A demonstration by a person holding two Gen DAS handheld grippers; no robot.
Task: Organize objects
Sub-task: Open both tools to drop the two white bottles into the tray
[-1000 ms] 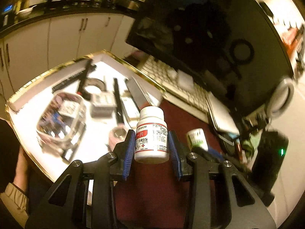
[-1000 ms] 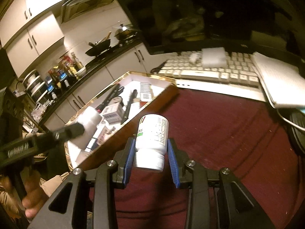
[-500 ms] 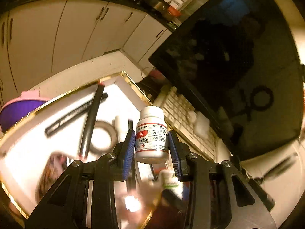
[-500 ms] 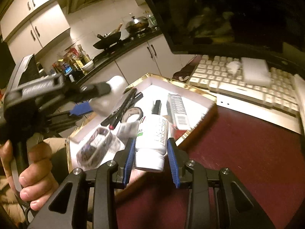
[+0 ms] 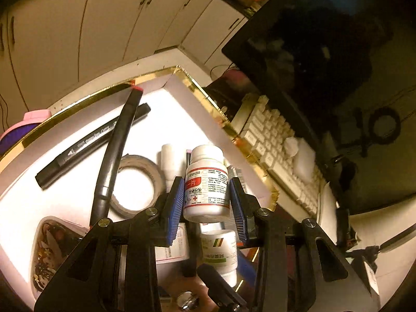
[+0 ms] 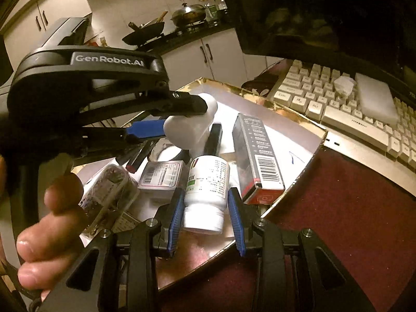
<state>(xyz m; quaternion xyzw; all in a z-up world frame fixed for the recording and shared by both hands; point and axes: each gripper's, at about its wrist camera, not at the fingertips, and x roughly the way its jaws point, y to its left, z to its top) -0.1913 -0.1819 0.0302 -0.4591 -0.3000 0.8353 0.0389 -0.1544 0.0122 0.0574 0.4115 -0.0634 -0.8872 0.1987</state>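
Over a gold-rimmed tray [image 5: 197,88] on the maroon desk [image 6: 351,221], by kitchen cabinets [image 5: 104,26], each gripper [image 5: 206,197] [image 6: 205,205] clamps a white pill bottle [image 5: 206,182] [image 6: 206,187].

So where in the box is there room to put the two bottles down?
The far corner of the box, beyond the black markers, is bare. A strip by the right wall, beside the long carton, also looks free. The near end is crowded with the tape roll, a small packet and a clear pouch.
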